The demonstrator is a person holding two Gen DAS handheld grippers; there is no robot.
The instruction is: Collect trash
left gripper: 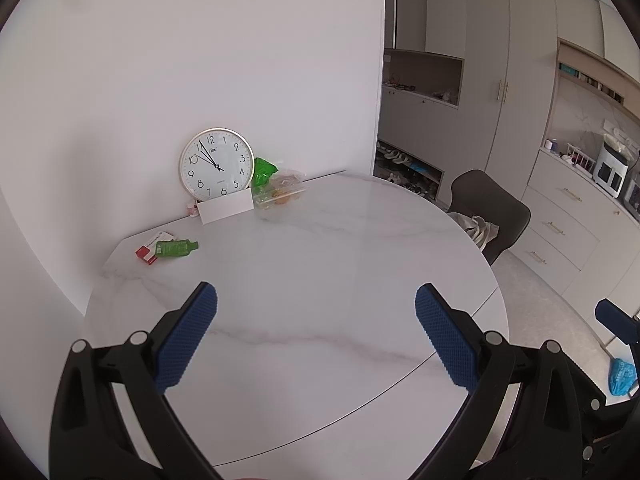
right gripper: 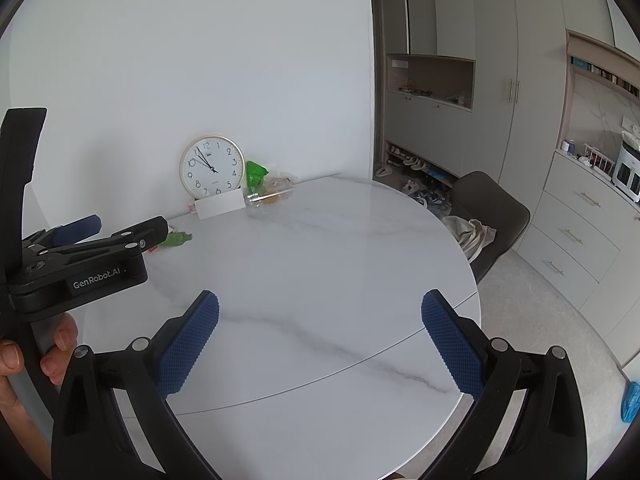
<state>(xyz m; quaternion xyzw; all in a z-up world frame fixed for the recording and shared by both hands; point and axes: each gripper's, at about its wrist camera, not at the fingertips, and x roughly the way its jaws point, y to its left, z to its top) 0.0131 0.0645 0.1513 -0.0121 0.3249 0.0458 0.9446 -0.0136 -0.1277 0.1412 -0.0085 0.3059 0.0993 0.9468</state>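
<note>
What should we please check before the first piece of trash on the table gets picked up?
1. Left claw open and holding nothing: ok.
2. Right claw open and holding nothing: ok.
3. Green wrapper in view, lying flat beside the red-and-white box: ok.
4. Marble table bare between claws and wrapper: ok.
5. Trash bin in view: not ok.
6. Whether the clear food container by the clock is trash: cannot tell.

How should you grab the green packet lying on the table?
The green packet lies flat, partly on a red box, its narrow spout end pointing right. Probably come from above with the open left gripper and pinch across its short width.
</note>
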